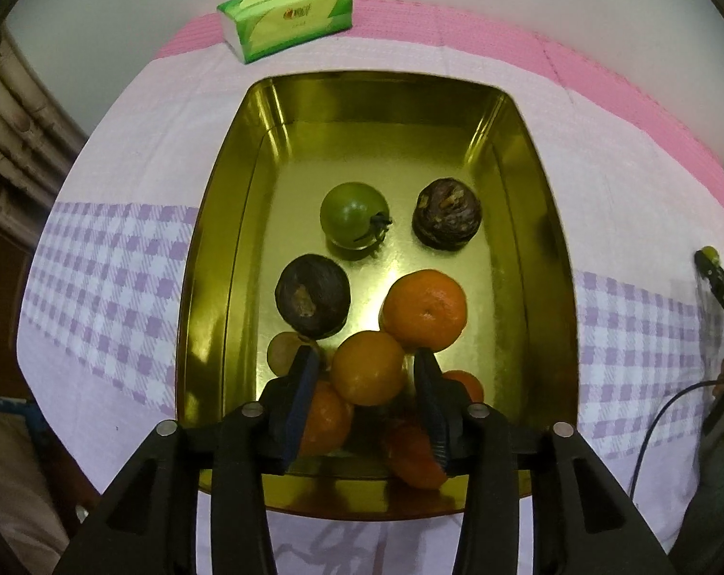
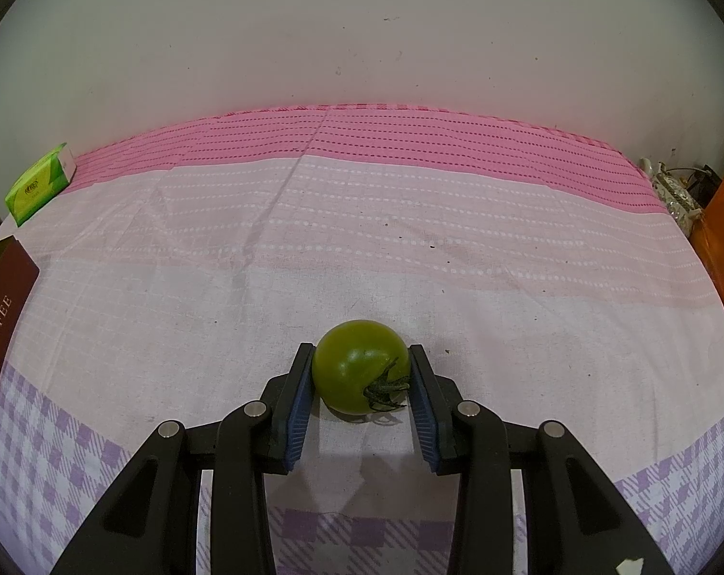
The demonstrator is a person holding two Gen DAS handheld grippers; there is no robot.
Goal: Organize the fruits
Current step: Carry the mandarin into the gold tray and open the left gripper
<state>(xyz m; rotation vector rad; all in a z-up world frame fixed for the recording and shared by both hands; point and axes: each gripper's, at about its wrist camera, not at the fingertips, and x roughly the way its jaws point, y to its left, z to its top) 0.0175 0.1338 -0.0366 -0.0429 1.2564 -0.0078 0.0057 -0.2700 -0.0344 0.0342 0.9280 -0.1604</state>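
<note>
Left hand-held gripper (image 1: pixel 367 373) apart around a round orange fruit (image 1: pixel 369 366) at the gold metal tray's (image 1: pixel 544 258) 6 o'clock end, pads not pressing; right hand-held gripper (image 2: pixel 361 373) clamped on a round green tomato (image 2: pixel 359 366) on the pink checked tabletop (image 2: pixel 362 239)

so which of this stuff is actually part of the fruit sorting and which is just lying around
Part of the job:
- gold tray
- oranges, green tomato and dark fruits in the tray
- green tomato in the right gripper

Just lying about:
- tissue pack
- toffee box
- tablecloth
</note>
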